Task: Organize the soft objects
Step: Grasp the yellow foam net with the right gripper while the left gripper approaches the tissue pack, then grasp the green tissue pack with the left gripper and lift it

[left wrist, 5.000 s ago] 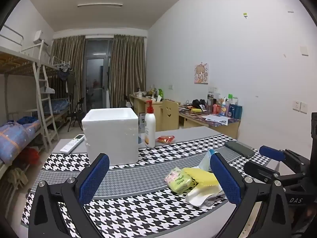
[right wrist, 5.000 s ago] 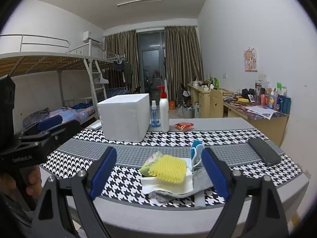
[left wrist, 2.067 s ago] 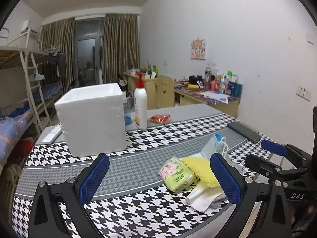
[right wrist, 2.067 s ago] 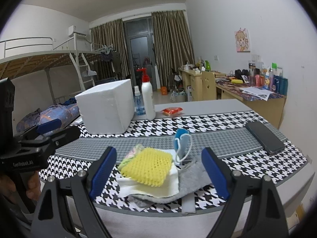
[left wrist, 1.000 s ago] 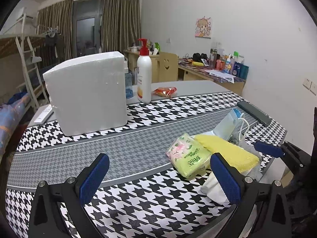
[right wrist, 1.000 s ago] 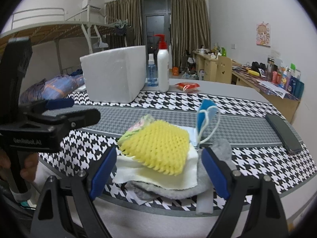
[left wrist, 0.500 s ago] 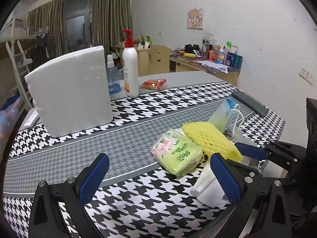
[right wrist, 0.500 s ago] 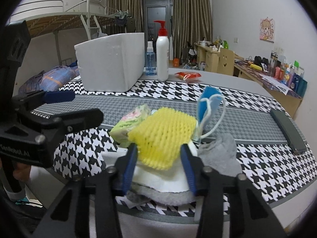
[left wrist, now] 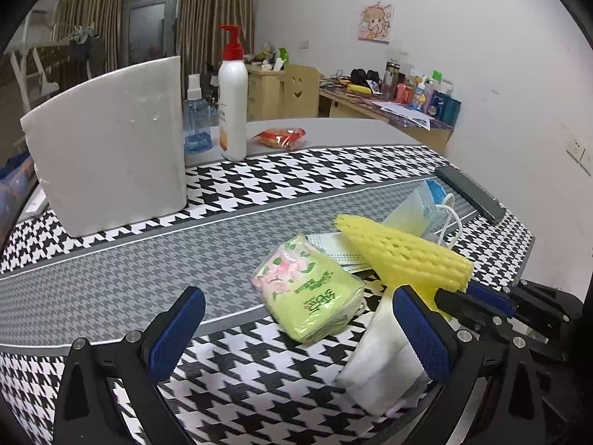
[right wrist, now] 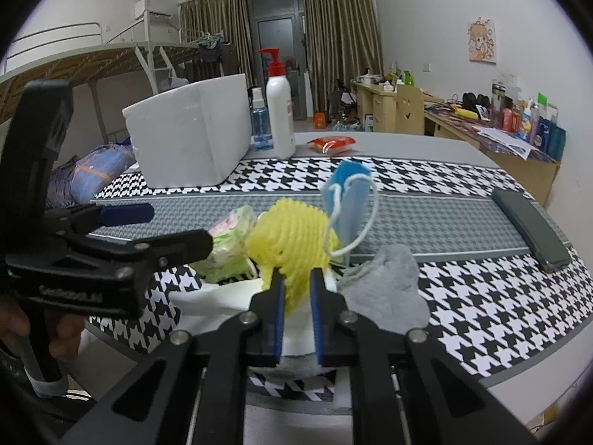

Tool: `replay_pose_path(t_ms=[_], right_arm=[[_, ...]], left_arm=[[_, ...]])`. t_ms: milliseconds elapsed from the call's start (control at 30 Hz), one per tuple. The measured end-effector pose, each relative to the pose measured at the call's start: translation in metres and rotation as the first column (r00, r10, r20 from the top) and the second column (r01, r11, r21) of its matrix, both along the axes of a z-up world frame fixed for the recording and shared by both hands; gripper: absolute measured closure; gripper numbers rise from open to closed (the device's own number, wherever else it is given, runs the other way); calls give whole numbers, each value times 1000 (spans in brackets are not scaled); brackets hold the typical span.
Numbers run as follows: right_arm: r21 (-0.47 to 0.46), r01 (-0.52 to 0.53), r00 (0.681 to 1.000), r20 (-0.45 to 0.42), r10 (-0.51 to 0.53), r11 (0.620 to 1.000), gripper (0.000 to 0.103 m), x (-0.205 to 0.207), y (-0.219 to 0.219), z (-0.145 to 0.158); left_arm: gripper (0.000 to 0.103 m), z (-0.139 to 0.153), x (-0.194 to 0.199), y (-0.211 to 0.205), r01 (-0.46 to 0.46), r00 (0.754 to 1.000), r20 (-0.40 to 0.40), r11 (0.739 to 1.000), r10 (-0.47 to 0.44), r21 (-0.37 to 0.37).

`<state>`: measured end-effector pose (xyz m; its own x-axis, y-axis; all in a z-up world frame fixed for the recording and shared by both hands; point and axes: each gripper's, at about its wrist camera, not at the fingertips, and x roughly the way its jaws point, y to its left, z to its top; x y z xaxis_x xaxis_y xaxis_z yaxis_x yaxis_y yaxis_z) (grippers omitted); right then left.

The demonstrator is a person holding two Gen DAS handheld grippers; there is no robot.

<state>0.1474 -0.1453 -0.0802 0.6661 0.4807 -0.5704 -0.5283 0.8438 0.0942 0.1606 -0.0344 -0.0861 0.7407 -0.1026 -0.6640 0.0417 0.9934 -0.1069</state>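
My right gripper (right wrist: 296,282) is shut on the near edge of a yellow foam net (right wrist: 292,244), which bunches up between the pads; the gripper (left wrist: 467,291) and the net (left wrist: 404,252) also show in the left wrist view. The net lies on a pile with a green tissue pack (left wrist: 311,291), a white cloth (left wrist: 381,363), a grey sock (right wrist: 385,285) and a blue face mask (right wrist: 348,200). My left gripper (left wrist: 296,330) is open and empty, low over the table just in front of the tissue pack.
A white foam box (left wrist: 107,148) stands at the back left, with a pump bottle (left wrist: 232,104), a small spray bottle (left wrist: 196,122) and a red snack packet (left wrist: 281,136) beside it. A dark phone (right wrist: 530,226) lies at the right. The table edge (right wrist: 519,367) is near.
My right gripper has closed from wide open onto the yellow foam net, squeezing it. Both grippers have moved in closer to the pile.
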Motion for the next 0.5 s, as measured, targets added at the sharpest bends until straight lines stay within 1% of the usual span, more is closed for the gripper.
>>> replay_pose_path(t_ms=[67, 133, 233, 333, 367, 467, 500], right_arm=[[5, 2, 1000, -2, -2, 1000, 87, 0, -1, 0], [11, 3, 1000, -6, -3, 1000, 87, 1, -4, 0], [15, 7, 1000, -5, -7, 1000, 87, 3, -9, 1], [21, 10, 1000, -4, -10, 1000, 87, 3, -12, 1], [23, 9, 1000, -3, -9, 1000, 87, 3, -13, 1], [30, 5, 1000, -2, -5, 1000, 87, 3, -14, 2], [31, 3, 1000, -1, -3, 1000, 87, 3, -14, 1]], left_arm=[[3, -2, 3, -6, 7, 1000, -13, 1000, -7, 6], [8, -5, 7, -11, 12, 1000, -28, 1000, -11, 20], [9, -10, 10, -15, -1, 999, -43, 1000, 2, 30], [17, -13, 12, -16, -10, 998, -59, 999, 12, 39], [18, -15, 13, -17, -11, 998, -67, 999, 13, 34], [25, -18, 16, -17, -16, 996, -90, 1000, 18, 24], [30, -19, 17, -16, -20, 995, -95, 1000, 21, 19]])
